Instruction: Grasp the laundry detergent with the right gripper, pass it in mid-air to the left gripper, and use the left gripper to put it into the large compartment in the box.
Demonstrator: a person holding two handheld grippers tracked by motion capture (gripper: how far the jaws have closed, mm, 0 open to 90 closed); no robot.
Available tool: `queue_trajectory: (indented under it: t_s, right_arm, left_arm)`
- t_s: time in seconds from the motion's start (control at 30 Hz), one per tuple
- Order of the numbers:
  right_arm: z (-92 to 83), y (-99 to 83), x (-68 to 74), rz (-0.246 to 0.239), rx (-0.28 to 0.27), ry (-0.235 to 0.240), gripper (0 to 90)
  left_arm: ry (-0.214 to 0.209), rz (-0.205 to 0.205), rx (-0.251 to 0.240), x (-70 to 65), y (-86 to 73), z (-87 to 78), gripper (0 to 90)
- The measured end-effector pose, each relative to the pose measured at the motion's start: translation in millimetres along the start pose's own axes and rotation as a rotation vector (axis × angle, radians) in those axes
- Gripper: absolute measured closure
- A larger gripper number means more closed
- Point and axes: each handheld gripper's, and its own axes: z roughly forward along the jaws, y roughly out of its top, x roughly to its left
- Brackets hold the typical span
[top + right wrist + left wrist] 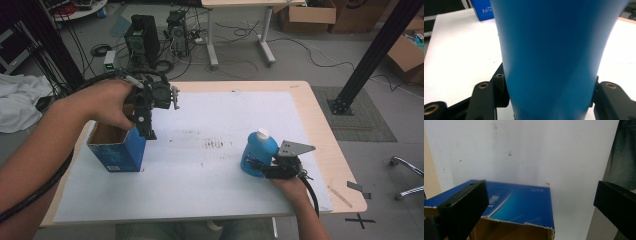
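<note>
table [320, 125] | white sheet [225, 120] | blue box [120, 152], blue bottle [257, 152]

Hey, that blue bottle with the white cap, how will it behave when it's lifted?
The blue bottle looks like smooth, curved plastic, so it may slip. The right gripper clamps it low, below its white cap, so it might tilt.

Box [116, 148] left on table [200, 190], bottle [258, 152] right.

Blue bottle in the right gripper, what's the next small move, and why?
Probably lift it straight up a little. The right gripper has its jaws against both sides of the blue bottle, which stands on the white mat, while the open blue box waits across the table.
</note>
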Motion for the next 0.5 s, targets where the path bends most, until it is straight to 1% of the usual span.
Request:
queue_trajectory:
  t_s: [0.03, 0.07, 0.13, 0.17, 0.2, 0.23, 0.3, 0.33, 0.37, 0.43, 0.47, 0.5]
  right_arm:
    - [0.1, 2.1, 0.4, 0.0, 0.005, 0.003, 43.6]
    - [-0.1, 4.5, 0.8, 0.002, 0.008, 0.011, 43.7]
    - [-1.5, 10.8, 2.3, -0.011, 0.006, 0.015, 43.8]
    - [-3.4, 18.4, 3.5, -0.027, 0.002, 0.023, 44.0]
    - [-3.4, 18.4, 3.5, -0.027, 0.002, 0.023, 44.0]
    - [-6.0, 27.5, 5.7, -0.046, 0.004, 0.031, 44.1]
    - [-7.1, 31.0, 6.6, -0.053, 0.005, 0.034, 44.1]
    - [-10.2, 41.5, 9.4, -0.076, 0.001, 0.048, 44.0]
    - [-10.2, 41.5, 9.4, -0.076, 0.001, 0.048, 44.0]
    - [-12.5, 49.3, 12.2, -0.095, -0.006, 0.063, 43.9]
    - [-13.8, 54.6, 14.5, -0.103, -0.01, 0.078, 43.9]
    - [-14.3, 62.4, 18.0, -0.119, -0.013, 0.103, 43.9]
  left_arm:
    - [0.001, -0.002, -0.006, -0.4, 0.3, 0.3, 0.2]
    - [0.0, 0.001, -0.001, -0.5, 1.0, -0.5, 0.3]
    - [0.002, 0.003, -0.001, -1.1, 2.0, -1.4, 0.3]
    - [0.002, 0.003, -0.002, -1.5, 2.4, -1.9, 0.3]
    - [0.002, 0.004, -0.001, -1.8, 2.7, -2.6, 0.3]
    - [0.004, 0.005, -0.006, -2.8, 3.1, -4.1, 0.3]
    - [0.004, 0.005, -0.01, -3.4, 3.3, -5.2, 0.3]
    - [0.004, 0.008, -0.009, -3.6, 3.5, -6.5, 0.3]
    - [0.004, 0.004, -0.014, -4.2, 3.7, -7.2, 0.3]
    - [0.0, 0.009, -0.017, -5.0, 4.7, -8.8, 0.3]
    - [0.0, 0.014, -0.016, -5.3, 5.2, -9.4, 0.3]
    - [-0.002, 0.018, -0.019, -7.2, 7.5, -10.0, 0.3]
